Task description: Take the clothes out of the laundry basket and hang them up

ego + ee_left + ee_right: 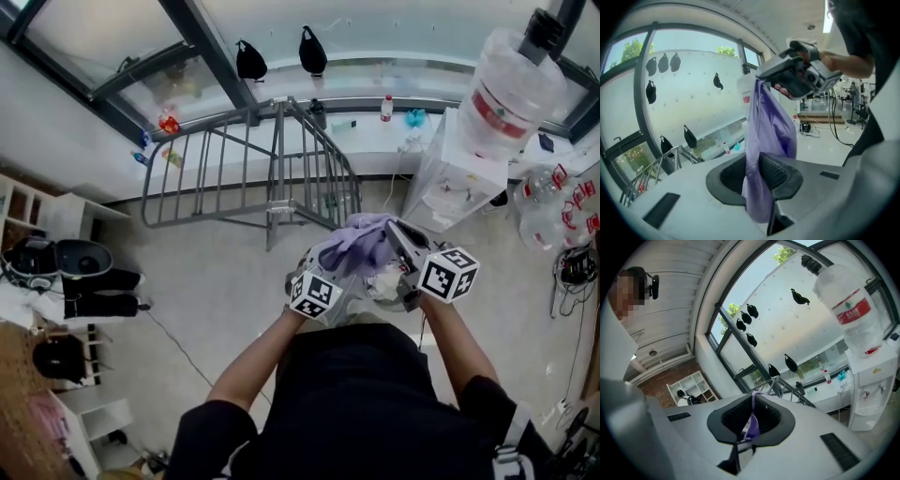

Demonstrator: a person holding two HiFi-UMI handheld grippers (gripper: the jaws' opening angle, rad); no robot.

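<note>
Both grippers hold one purple garment point(361, 246), bunched at centre frame in the head view, just above the person's black shirt point(361, 403). The left gripper point(757, 174) has its jaws clenched on the cloth. In its own view the fabric runs down from the upper right of the frame, passes between the ribbed pads point(777, 171), and a short tail spills out below them at lower centre. At the top of that stretch the right gripper point(764, 77) pinches the garment's upper end. In the right gripper view its jaws are pressed nearly together on a thin purple edge at lower centre. A grey rack point(253, 169) stands on the floor at upper centre of the head view, beyond the grippers and beside the window point(112, 42). A white dispenser point(450, 183) with an upturned bottle point(511, 89) fills the upper right.
</note>
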